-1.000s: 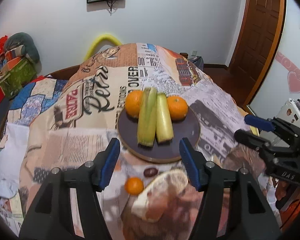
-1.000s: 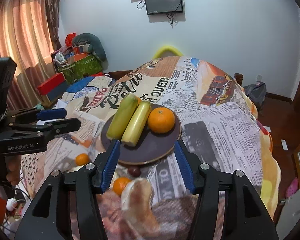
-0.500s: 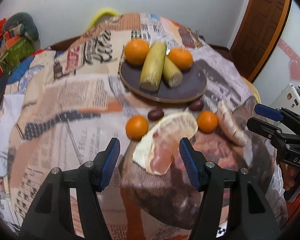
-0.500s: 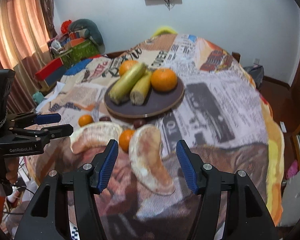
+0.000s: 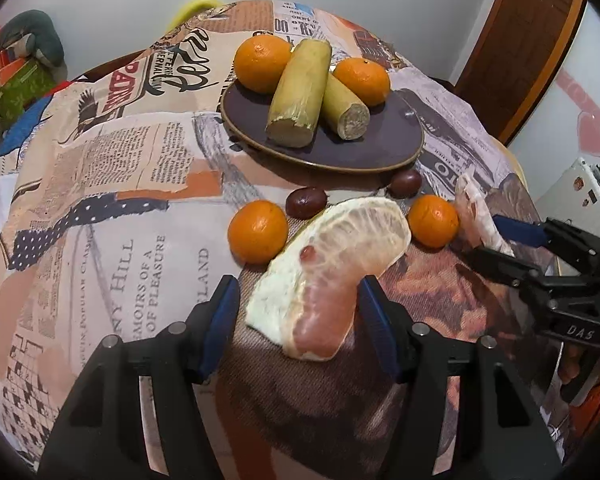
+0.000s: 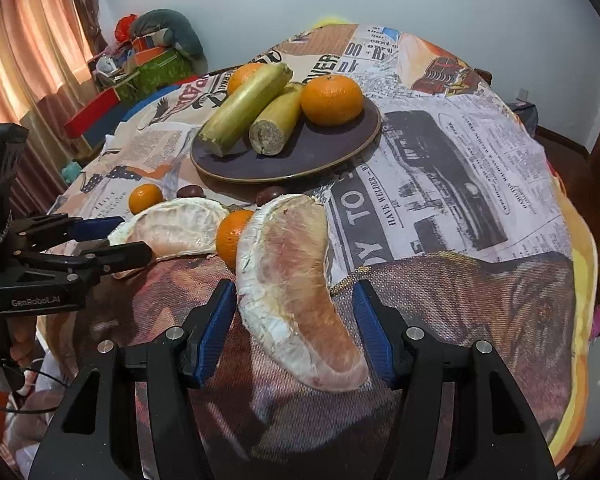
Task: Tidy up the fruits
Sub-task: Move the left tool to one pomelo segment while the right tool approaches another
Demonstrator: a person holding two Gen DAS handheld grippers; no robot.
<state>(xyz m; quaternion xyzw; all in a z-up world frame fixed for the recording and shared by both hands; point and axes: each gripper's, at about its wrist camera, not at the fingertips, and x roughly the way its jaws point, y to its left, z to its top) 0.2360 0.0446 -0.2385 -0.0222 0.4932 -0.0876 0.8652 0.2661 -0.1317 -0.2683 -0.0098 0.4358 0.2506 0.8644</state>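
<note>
Two peeled pomelo segments lie on the newspaper-print cloth near the table's front edge. My left gripper (image 5: 298, 316) stands open astride the left pomelo segment (image 5: 332, 264), its pads not pressing. My right gripper (image 6: 294, 328) stands open astride the right pomelo segment (image 6: 288, 272) in the same way. Behind them a dark plate (image 5: 380, 152) holds two oranges and two yellow-green stalk pieces (image 5: 300, 84). Two small mandarins (image 5: 257, 237) (image 5: 433, 221) and two dark brown fruits (image 5: 306, 201) lie loose between plate and segments.
The cloth (image 5: 100, 200) drops away at the table's front and sides. A pile of boxes and bags (image 6: 148, 64) stands at the back left by a curtain, and a wooden door (image 5: 532, 32) at the back right. Each gripper shows at the edge of the other's view.
Both grippers have come down and tilted toward the table's front. The pomelo segments, first low in the views, now lie between the fingers. Nothing on the table has moved.
</note>
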